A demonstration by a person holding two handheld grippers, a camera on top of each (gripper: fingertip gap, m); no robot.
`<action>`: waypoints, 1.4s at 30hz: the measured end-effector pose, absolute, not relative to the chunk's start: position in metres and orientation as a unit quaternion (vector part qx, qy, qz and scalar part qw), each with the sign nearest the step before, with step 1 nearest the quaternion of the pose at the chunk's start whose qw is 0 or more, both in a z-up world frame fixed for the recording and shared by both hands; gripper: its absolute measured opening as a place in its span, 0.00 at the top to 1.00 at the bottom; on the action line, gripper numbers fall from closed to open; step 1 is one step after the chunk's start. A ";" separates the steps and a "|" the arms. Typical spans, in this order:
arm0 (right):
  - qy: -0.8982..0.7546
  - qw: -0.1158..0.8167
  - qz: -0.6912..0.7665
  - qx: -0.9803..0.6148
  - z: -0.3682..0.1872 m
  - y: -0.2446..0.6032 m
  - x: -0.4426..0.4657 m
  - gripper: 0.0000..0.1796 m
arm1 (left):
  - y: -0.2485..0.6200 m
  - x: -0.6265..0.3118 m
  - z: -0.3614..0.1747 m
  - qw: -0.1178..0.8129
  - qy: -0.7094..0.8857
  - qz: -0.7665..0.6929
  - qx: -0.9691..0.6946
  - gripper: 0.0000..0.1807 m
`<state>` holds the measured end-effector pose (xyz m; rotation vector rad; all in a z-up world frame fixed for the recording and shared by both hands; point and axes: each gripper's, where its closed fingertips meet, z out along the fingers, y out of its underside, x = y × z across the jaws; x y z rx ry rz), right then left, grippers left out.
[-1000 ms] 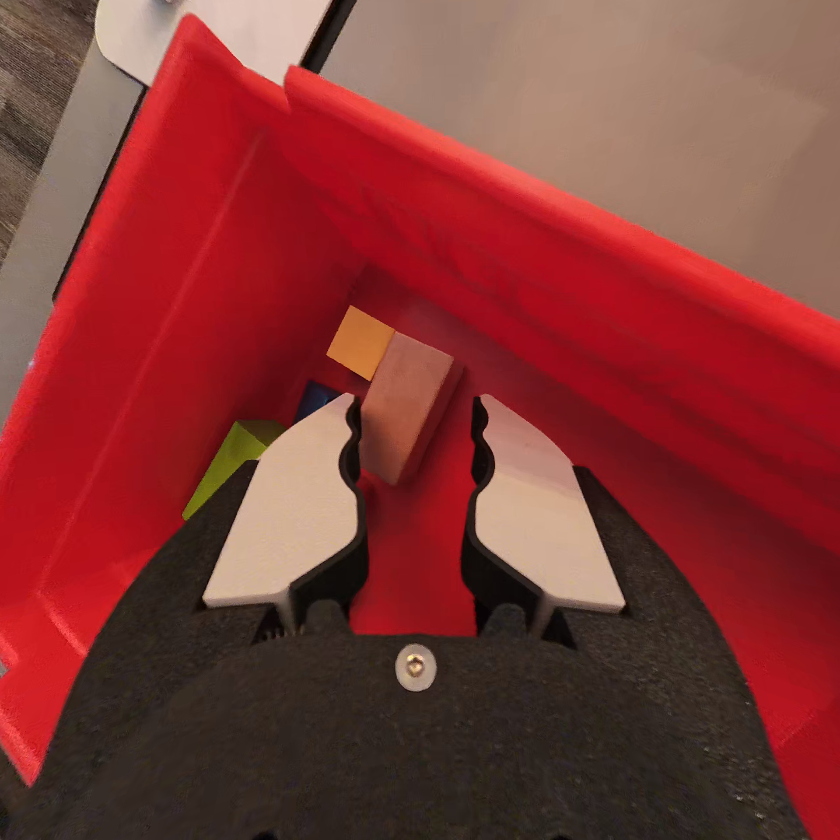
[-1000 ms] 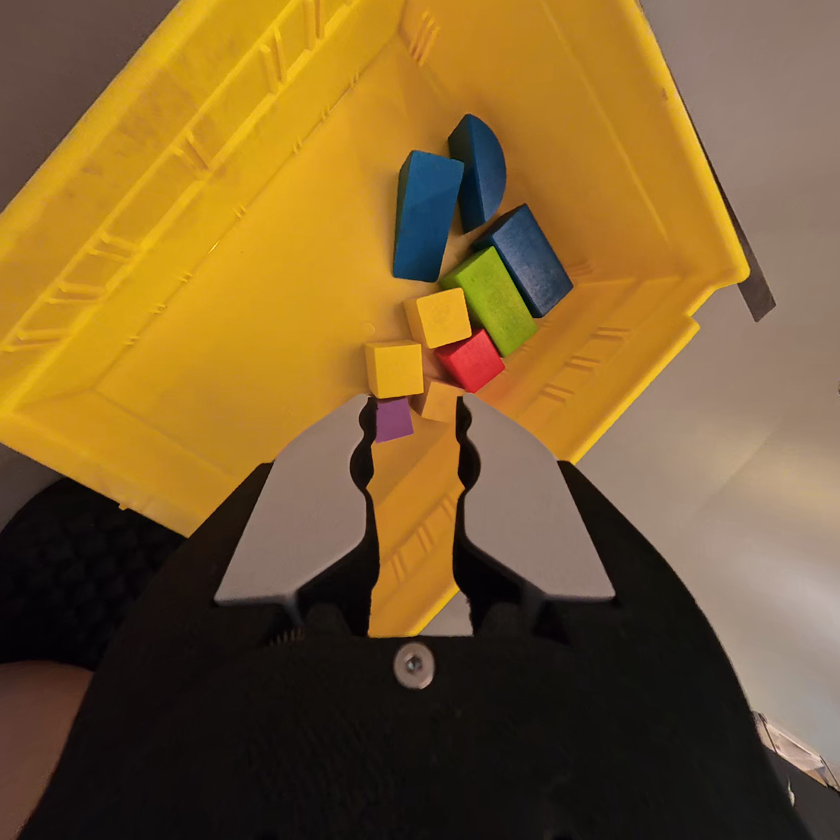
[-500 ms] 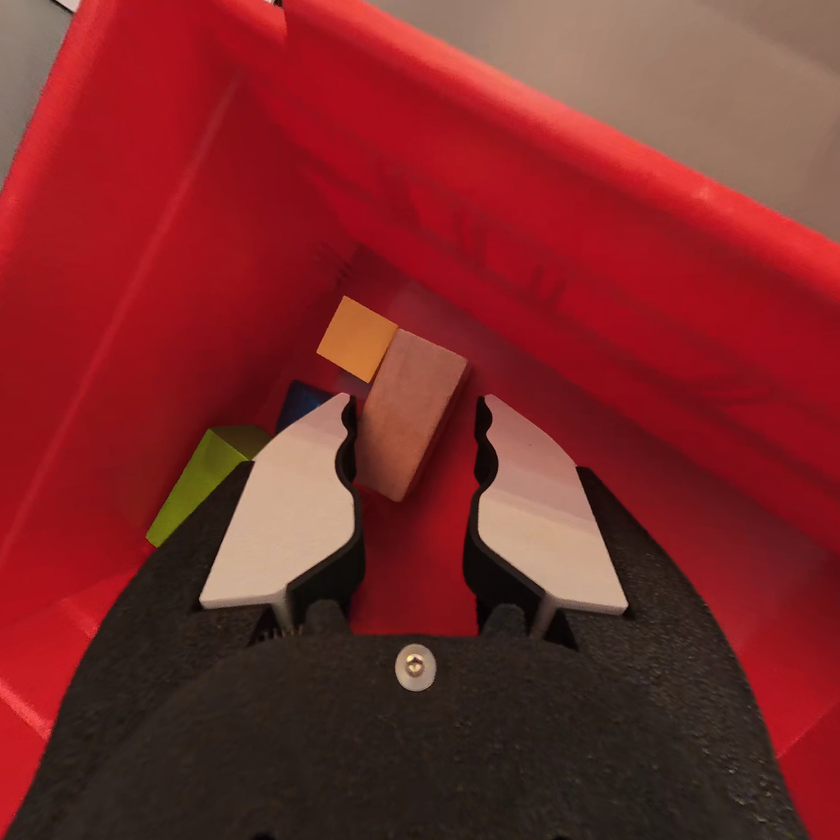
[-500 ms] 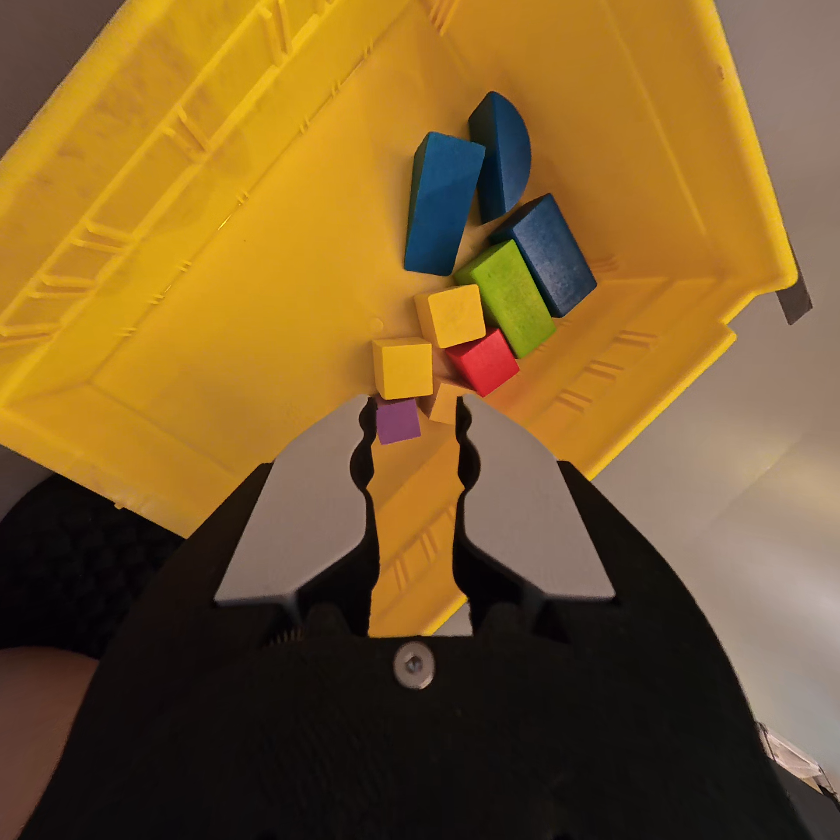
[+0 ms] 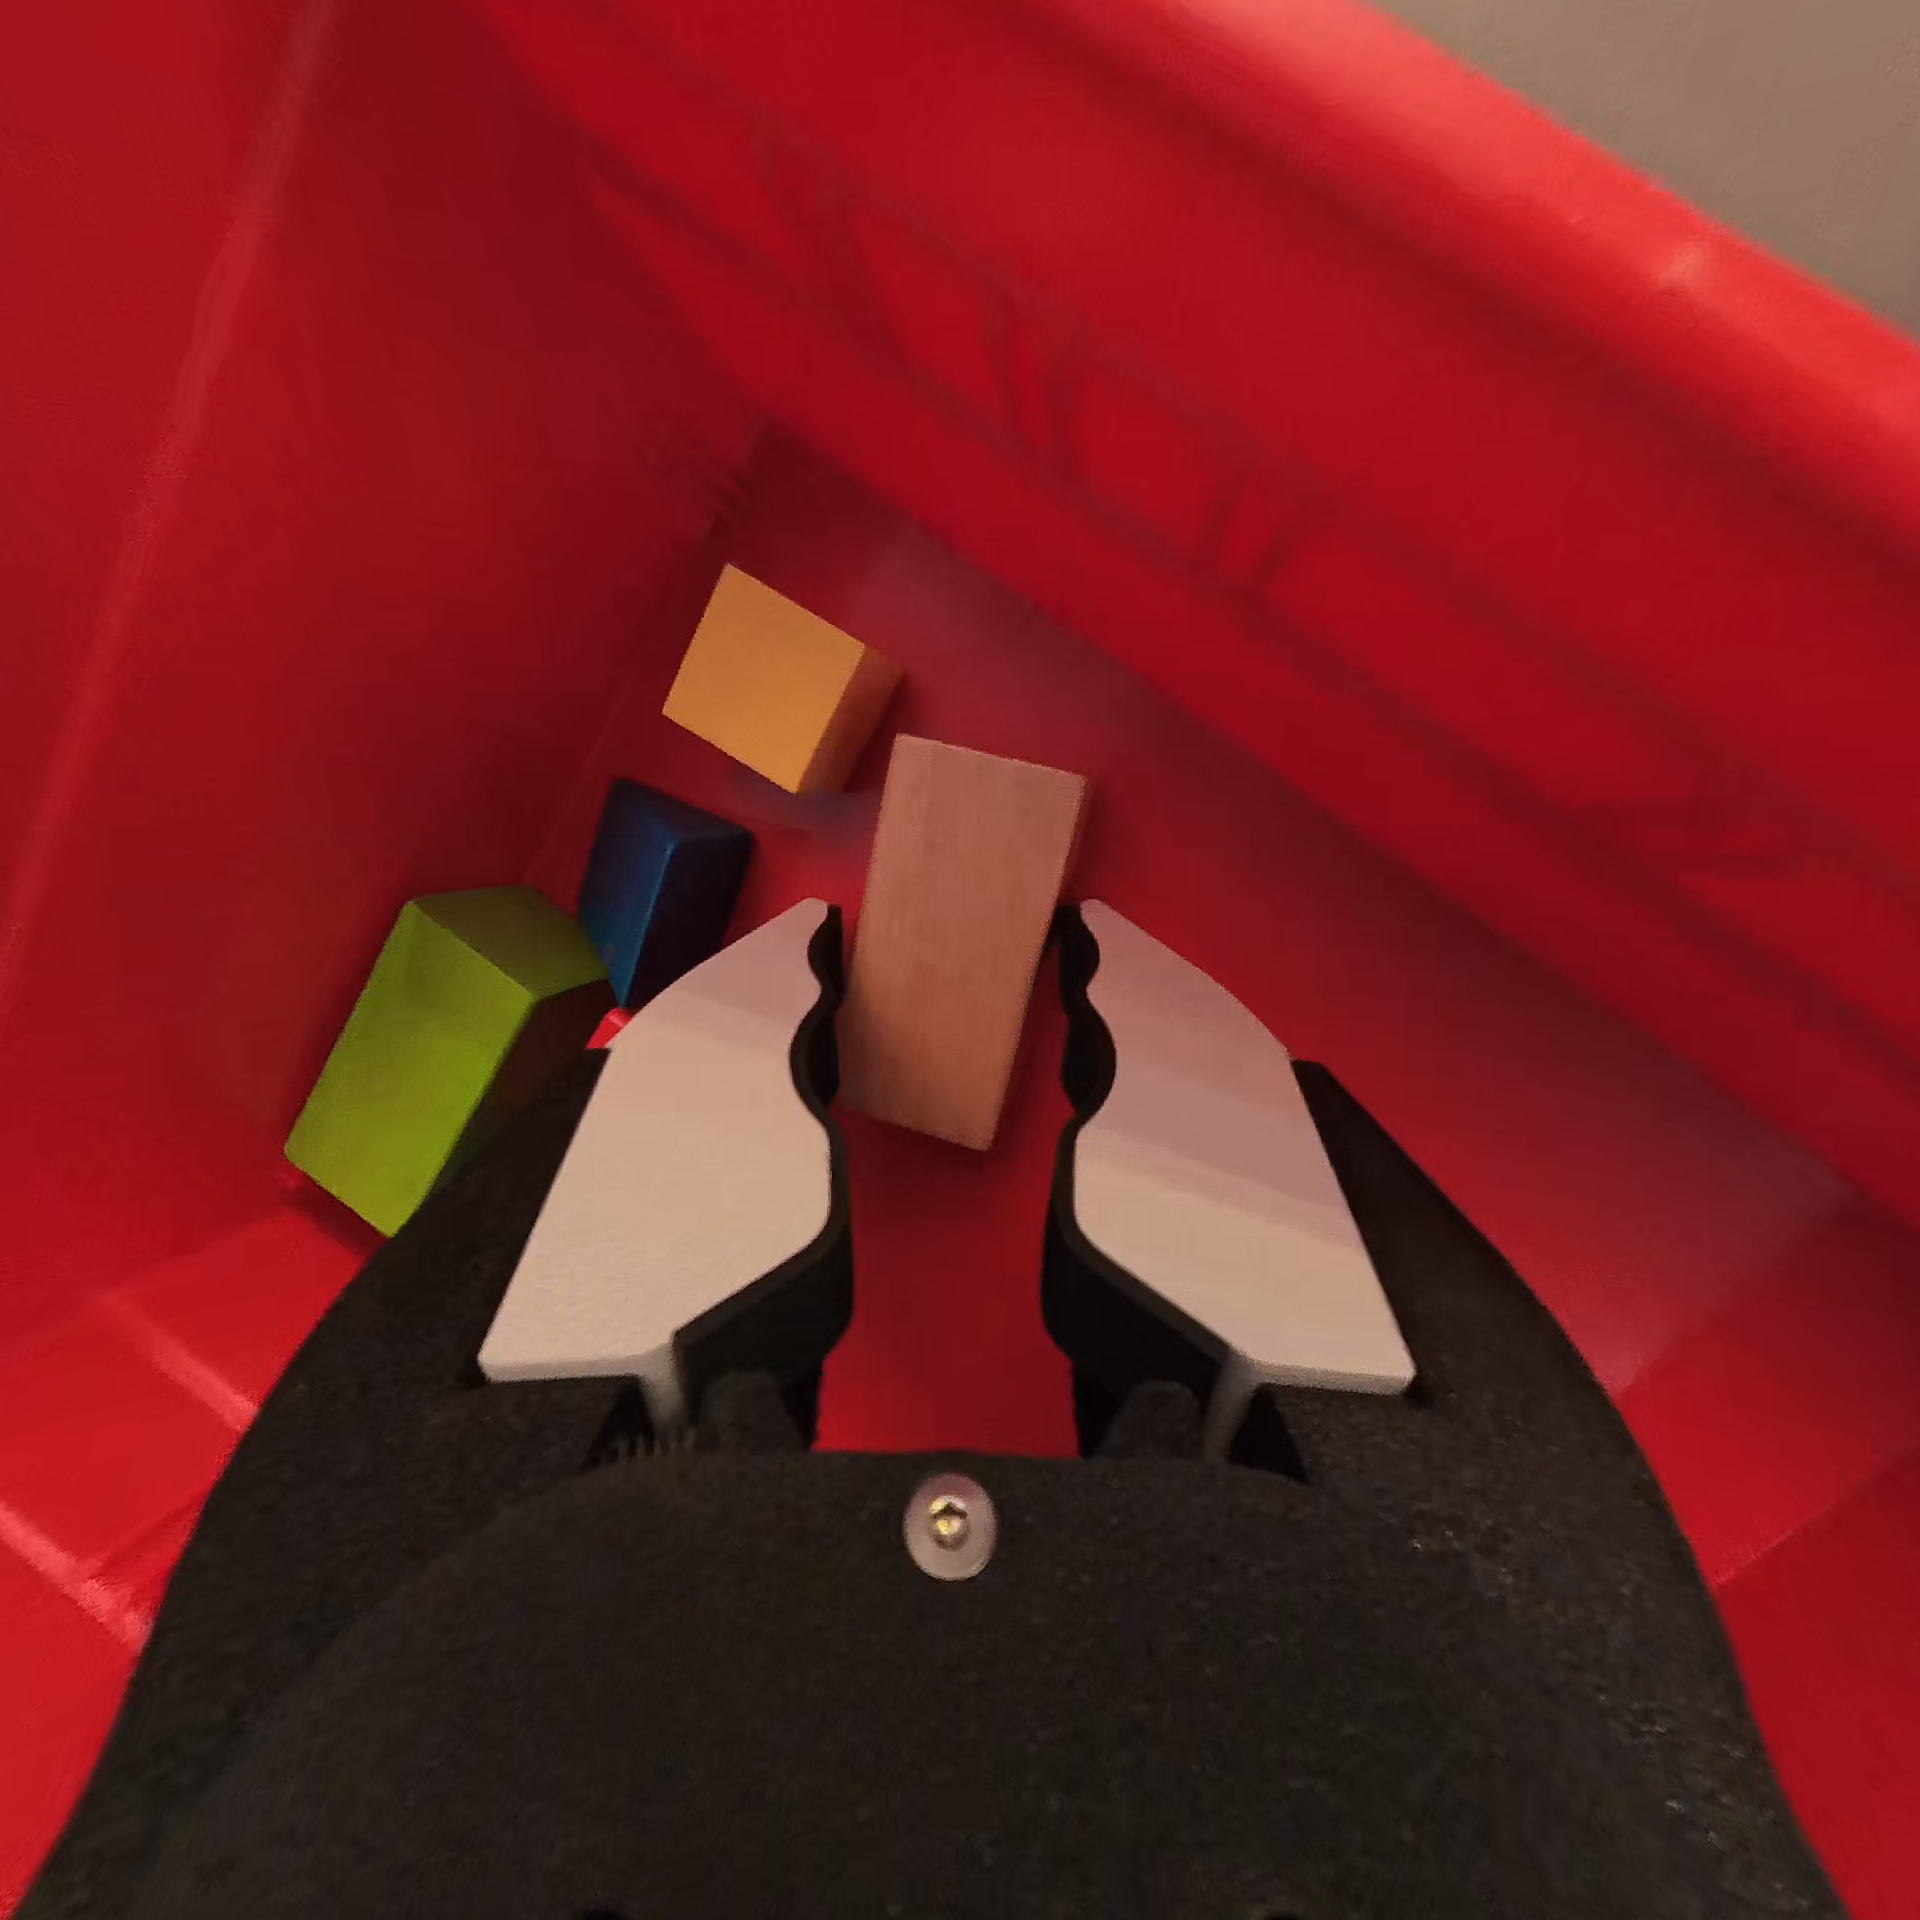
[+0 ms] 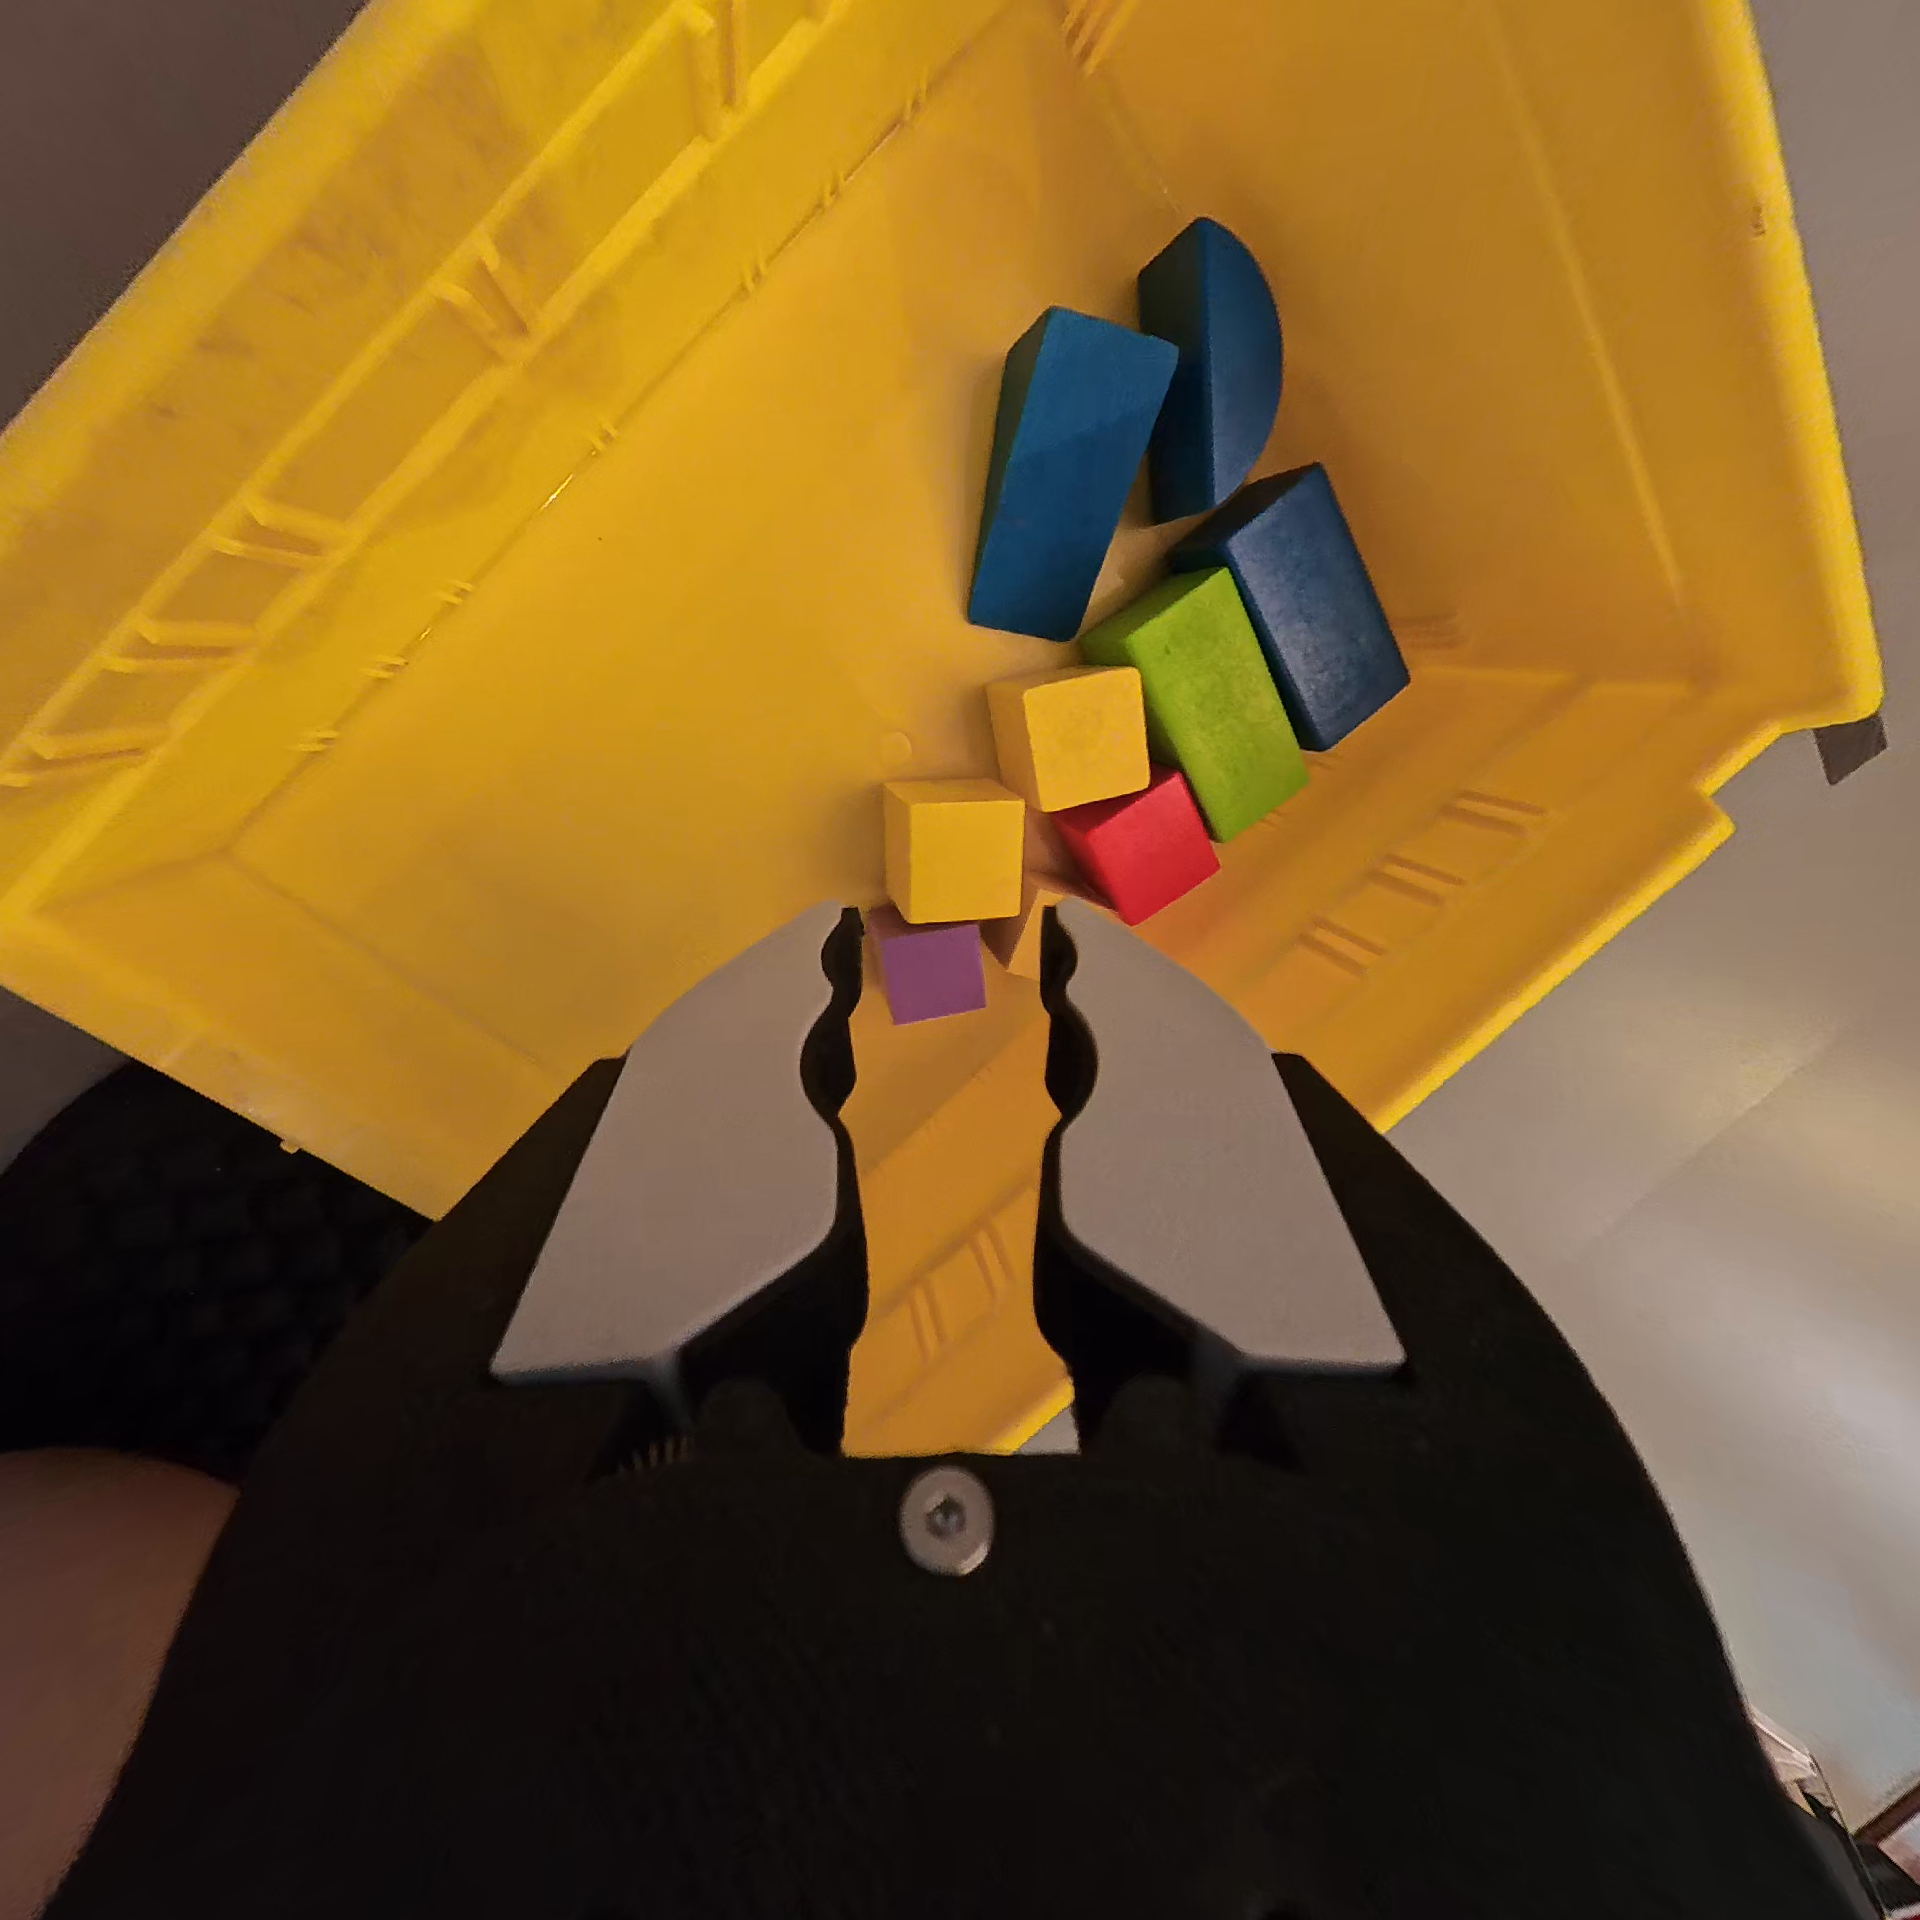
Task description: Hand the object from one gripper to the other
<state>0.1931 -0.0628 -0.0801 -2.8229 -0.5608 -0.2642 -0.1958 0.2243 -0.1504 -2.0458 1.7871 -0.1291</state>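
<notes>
The left tongs [image 5: 943, 925] are set wide inside a red bin [image 5: 1351, 436], straddling a tan wooden block [image 5: 961, 935]; contact cannot be told. A blue block [image 5: 660, 883] at ten o'clock is partly hidden. The right tongs [image 6: 948, 925] hang empty and apart over a yellow bin [image 6: 520, 644].

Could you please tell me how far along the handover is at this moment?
Nothing looks done yet: neither gripper holds a block. In hand: the left gripper, open inside the red bin, straddles the tan wooden block, its fingertips on either side without visibly clamping it. The right gripper hangs open and empty above the yellow bin. Left: closing on the block, lifting it and passing it across.
</notes>
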 end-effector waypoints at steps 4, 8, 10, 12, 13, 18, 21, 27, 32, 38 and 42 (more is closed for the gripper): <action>-0.195 0.123 -0.090 -0.969 -0.081 -0.063 0.192 0.81 | 0.224 -0.196 -0.150 0.206 0.638 -0.058 -0.740 0.79; -0.199 0.116 -0.088 -0.969 -0.083 -0.064 0.192 0.81 | 0.225 -0.200 -0.150 0.204 0.637 -0.045 -0.742 0.79; -0.200 0.114 -0.089 -0.969 -0.083 -0.064 0.192 0.81 | 0.226 -0.204 -0.148 0.205 0.639 -0.032 -0.741 0.80; -0.200 0.117 -0.092 -0.968 -0.082 -0.063 0.191 0.81 | 0.227 -0.206 -0.141 0.213 0.632 -0.034 -0.744 0.80; -0.200 0.121 -0.094 -0.968 -0.080 -0.062 0.191 0.81 | 0.227 -0.206 -0.135 0.221 0.625 -0.043 -0.747 0.80; -0.205 0.176 -0.129 -0.954 -0.055 -0.048 0.186 0.82 | 0.222 -0.198 -0.067 0.302 0.556 -0.152 -0.759 0.81; -0.233 0.267 -0.177 -0.919 -0.019 -0.021 0.170 0.82 | 0.196 -0.180 -0.011 0.343 0.523 -0.276 -0.730 0.81; -0.353 0.552 -0.151 -0.740 0.070 0.036 0.041 0.75 | 0.099 -0.136 0.095 0.306 0.474 -0.599 -0.568 0.81; -0.393 0.686 -0.140 -0.596 0.106 0.032 -0.052 0.60 | 0.046 -0.115 0.126 0.200 0.417 -0.742 -0.486 0.81; -0.388 0.733 -0.184 -0.528 0.119 0.022 -0.089 0.50 | 0.010 -0.093 0.125 0.148 0.408 -0.769 -0.470 0.81; -0.382 0.742 -0.179 -0.521 0.120 0.019 -0.093 0.52 | 0.000 -0.085 0.118 0.139 0.416 -0.763 -0.475 0.81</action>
